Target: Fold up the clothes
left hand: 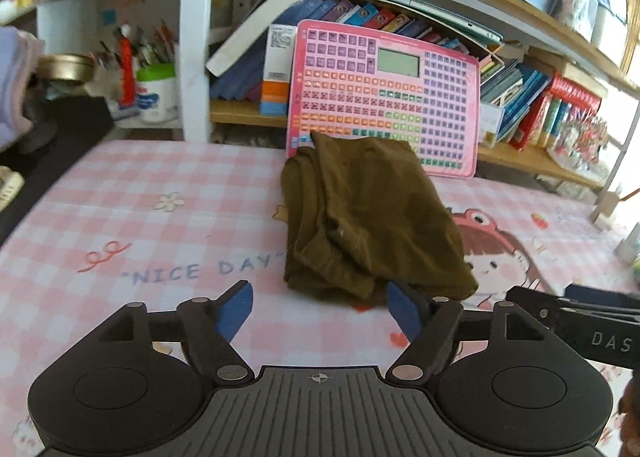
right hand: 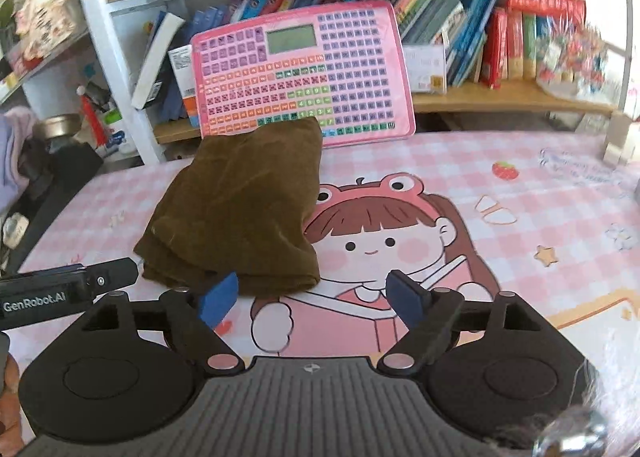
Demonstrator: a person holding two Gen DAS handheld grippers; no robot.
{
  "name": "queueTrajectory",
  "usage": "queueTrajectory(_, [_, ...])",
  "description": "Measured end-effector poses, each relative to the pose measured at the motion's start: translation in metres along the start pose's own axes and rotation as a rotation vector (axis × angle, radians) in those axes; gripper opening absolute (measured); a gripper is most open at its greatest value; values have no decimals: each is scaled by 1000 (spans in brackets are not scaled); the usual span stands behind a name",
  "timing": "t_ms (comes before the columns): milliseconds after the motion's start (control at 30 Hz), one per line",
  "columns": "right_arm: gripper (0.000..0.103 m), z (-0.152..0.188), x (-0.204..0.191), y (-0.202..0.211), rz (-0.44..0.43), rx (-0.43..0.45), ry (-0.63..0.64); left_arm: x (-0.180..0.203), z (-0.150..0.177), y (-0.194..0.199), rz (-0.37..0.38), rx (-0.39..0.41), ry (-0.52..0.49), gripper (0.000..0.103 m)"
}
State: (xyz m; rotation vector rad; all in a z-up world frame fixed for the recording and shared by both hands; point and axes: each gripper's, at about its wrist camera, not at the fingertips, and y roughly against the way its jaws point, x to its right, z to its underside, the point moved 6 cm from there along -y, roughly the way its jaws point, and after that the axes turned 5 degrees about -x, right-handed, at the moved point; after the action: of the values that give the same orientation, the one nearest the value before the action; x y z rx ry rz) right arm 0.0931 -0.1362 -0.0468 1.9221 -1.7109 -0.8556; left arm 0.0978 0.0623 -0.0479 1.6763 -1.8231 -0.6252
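Note:
An olive-brown garment (left hand: 360,217) lies folded into a compact bundle on the pink checked table mat (left hand: 140,217), its far end leaning against a pink keyboard toy. My left gripper (left hand: 320,309) hovers just short of the bundle's near edge, open, with nothing between its blue pads (left hand: 236,311). In the right wrist view the same garment (right hand: 240,213) sits left of centre. My right gripper (right hand: 312,297) is open too, its left pad (right hand: 218,299) close to the garment's near right corner. The left tool shows as a black bar (right hand: 68,289) at the left edge.
A pink keyboard toy (left hand: 384,97) leans against the bookshelf (left hand: 540,157) behind the garment. Books, boxes and a pen pot (left hand: 156,93) crowd the shelves. The mat carries a cartoon girl print (right hand: 376,241). Dark items and pale cloth sit off the table's left side (left hand: 40,129).

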Motion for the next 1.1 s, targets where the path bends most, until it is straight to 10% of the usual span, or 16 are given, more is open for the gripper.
queueTrajectory(367, [91, 22, 2, 15, 26, -6, 18, 17, 23, 27, -120, 45, -82, 93])
queueTrajectory(1100, [93, 21, -3, 21, 51, 14, 25, 18, 21, 29, -106, 30, -84, 102])
